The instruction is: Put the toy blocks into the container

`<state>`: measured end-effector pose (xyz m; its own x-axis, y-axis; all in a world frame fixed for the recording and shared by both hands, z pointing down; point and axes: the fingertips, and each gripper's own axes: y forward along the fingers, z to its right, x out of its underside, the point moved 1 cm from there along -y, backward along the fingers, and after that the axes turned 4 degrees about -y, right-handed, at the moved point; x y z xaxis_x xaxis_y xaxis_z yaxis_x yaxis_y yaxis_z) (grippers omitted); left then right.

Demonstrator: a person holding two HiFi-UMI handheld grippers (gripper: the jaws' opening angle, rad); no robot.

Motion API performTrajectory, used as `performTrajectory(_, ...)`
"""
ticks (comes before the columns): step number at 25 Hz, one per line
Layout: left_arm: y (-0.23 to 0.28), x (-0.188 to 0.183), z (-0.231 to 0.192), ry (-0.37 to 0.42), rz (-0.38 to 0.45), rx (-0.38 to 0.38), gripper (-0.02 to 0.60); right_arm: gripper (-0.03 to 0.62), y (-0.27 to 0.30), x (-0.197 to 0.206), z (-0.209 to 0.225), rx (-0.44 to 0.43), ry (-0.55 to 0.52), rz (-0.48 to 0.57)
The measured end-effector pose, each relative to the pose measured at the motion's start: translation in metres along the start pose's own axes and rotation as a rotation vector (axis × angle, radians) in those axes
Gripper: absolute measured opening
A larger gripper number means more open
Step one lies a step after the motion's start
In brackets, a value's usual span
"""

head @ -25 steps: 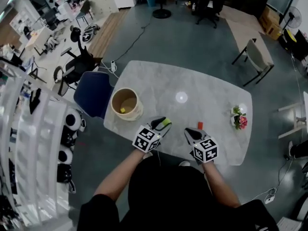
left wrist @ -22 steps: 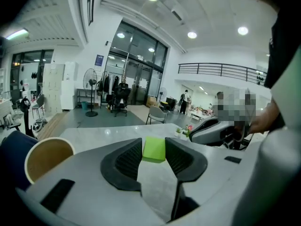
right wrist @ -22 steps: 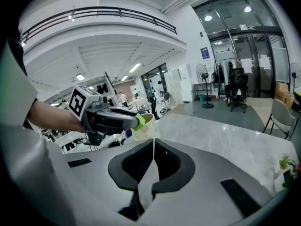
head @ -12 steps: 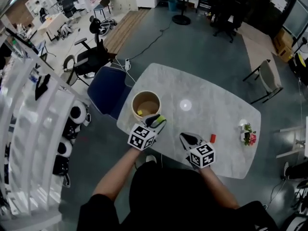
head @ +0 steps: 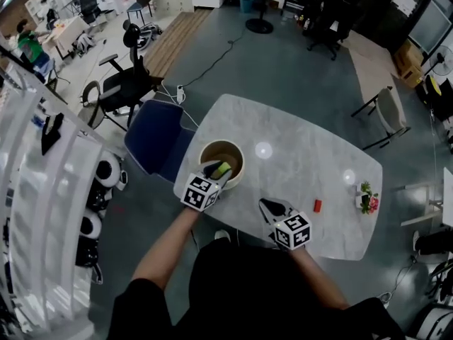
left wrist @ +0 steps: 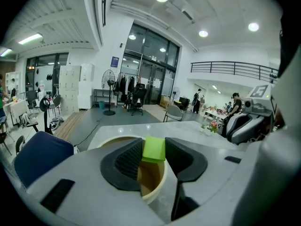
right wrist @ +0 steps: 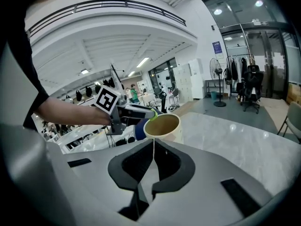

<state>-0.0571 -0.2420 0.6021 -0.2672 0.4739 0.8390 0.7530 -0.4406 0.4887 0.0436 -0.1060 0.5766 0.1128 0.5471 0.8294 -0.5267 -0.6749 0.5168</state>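
My left gripper [head: 219,169] is shut on a lime green block [left wrist: 154,149], and holds it over the near rim of the tan round container [head: 221,160] at the table's left end. In the left gripper view the block sits pinched between the two black pads above the container [left wrist: 151,180]. My right gripper [head: 269,206] is shut with nothing in it, above the table's near edge. A small red block [head: 317,205] lies on the table to its right. The right gripper view shows the container [right wrist: 163,126] ahead with the left gripper [right wrist: 149,115] at its rim.
The white marble table [head: 311,161] has a small pot of flowers [head: 367,200] near its right end. A blue chair [head: 154,144] stands against the table's left end, beside the container. Shelving [head: 35,190] runs along the far left.
Both grippers have moved left along the table's near edge. The left one has carried the green block from the table's middle to above the container's rim. The right jaws stayed shut.
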Motion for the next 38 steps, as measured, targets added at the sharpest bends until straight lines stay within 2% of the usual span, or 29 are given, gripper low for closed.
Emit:
performTrajectory(3, 0.014, 0.005, -0.014, 0.022, -0.045, 0.018, 0.15, 0.006, 0.006, -0.004, 0.006, 0.03, 0.009, 0.0)
performTrajectory(9, 0.04, 0.014, -0.034, 0.117, -0.175, 0.045, 0.152, 0.006, 0.014, -0.011, 0.021, 0.104, 0.046, 0.01)
performTrajectory(14, 0.058, 0.017, -0.032, 0.163, -0.228, 0.11, 0.152, 0.006, 0.019, -0.012, 0.027, 0.12, 0.075, 0.009)
performTrajectory(21, 0.073, 0.029, -0.036, 0.214, -0.314, 0.128, 0.153, 0.006, 0.024, -0.007, 0.028, 0.136, 0.107, 0.013)
performTrajectory(28, 0.077, 0.035, -0.037, 0.218, -0.324, 0.114, 0.161, 0.006, 0.027, -0.001, 0.029, 0.143, 0.14, 0.023)
performTrajectory(38, 0.064, 0.023, -0.045, 0.16, -0.247, 0.062, 0.167, 0.008, -0.003, 0.018, 0.04, 0.178, 0.181, 0.034)
